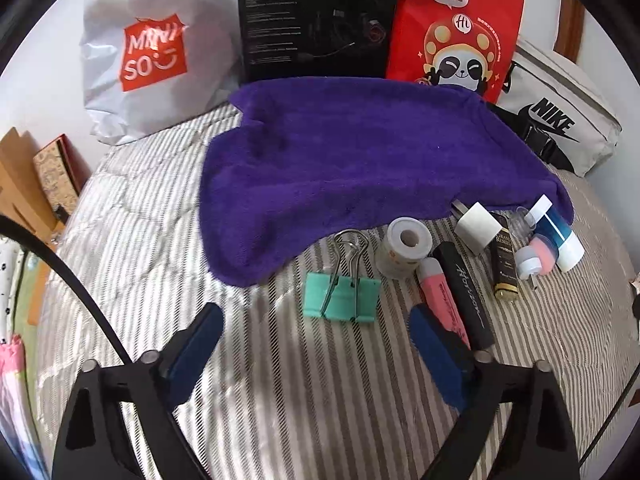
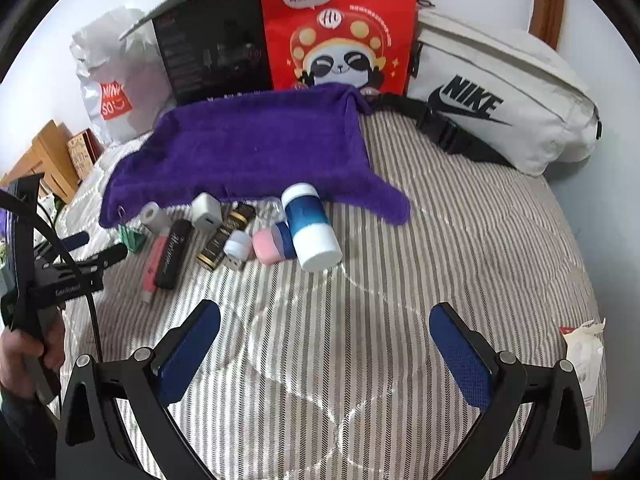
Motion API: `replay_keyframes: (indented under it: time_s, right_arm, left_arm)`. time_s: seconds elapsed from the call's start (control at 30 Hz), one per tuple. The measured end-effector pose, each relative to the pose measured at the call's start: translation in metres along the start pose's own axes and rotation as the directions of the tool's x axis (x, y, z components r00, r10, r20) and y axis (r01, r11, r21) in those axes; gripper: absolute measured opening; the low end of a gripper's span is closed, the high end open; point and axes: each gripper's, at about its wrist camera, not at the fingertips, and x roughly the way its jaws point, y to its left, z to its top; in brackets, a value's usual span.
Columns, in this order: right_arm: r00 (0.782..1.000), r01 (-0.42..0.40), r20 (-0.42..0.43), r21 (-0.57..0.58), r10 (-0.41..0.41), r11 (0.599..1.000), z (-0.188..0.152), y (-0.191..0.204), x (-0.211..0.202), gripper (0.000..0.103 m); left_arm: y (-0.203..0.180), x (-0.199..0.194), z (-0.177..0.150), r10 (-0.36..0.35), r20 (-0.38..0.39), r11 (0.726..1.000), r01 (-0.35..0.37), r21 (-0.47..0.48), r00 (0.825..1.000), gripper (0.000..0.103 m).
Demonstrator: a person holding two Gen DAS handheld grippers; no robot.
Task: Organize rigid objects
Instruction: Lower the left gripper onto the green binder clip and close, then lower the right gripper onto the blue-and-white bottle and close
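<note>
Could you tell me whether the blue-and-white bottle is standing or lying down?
Lying down: the bottle rests on its side on the striped bedding, its white end facing the camera, beside the towel.

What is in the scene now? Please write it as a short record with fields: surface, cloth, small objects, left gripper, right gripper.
surface: striped bedcover
cloth: purple towel, spread flat behind the objects
small objects: green binder clip, tape roll, pink highlighter, black pen case, blue and white bottle, lying in a row along the towel's near edge
left gripper: open, empty, near the binder clip
right gripper: open, empty, over bare bedcover
</note>
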Motion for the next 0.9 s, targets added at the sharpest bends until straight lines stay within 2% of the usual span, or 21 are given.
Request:
replay_keyframes:
  time_s: [0.1,0.17,0.43,0.6,0.67,0.83,0.9]
  right_arm:
    - [1.000,0.013,-0.018,0.001,-0.013,1.000,-0.004,-0.003,0.010,0.103]
    - [0.999,0.023,-0.035,0.005,-0.022,1.000,-0.007,-0.007,0.017,0.103]
    - [0.998,0.023,-0.065,0.024,-0.022,0.999,-0.014,-0.017,0.034,0.103]
    - [0.998,0.012,-0.065,0.022,-0.011,1.000,-0.014,-0.019,0.040,0.103]
    - [0.998,0.004,-0.060,0.015,-0.003,1.000,-0.011,-0.019,0.042,0.102]
    - [0.999,-0.023,-0.029,-0.007,0.023,1.000,0.002,-0.014,0.048,0.101]
    - [0.999,-0.048,-0.016,-0.003,0.048,0.999,0.009,-0.013,0.053,0.096]
  left_arm:
    - [0.002,0.010,-0.001,-0.024,0.004,1.000,0.024,-0.005,1.000,0.084]
    - [0.003,0.015,-0.002,-0.033,0.003,0.999,0.033,-0.006,0.999,0.074]
    - [-0.008,0.021,0.000,-0.017,0.031,0.998,0.015,0.056,0.999,0.073]
    - [-0.009,0.020,0.002,-0.030,0.045,0.998,0.028,0.056,0.999,0.055]
    - [-0.008,0.019,0.002,-0.033,0.050,0.998,0.030,0.054,0.998,0.039]
    - [-0.008,0.014,-0.003,-0.032,0.044,0.997,0.028,0.070,0.999,0.039]
    - [-0.008,0.013,-0.005,-0.032,0.047,0.998,0.029,0.063,0.998,0.039]
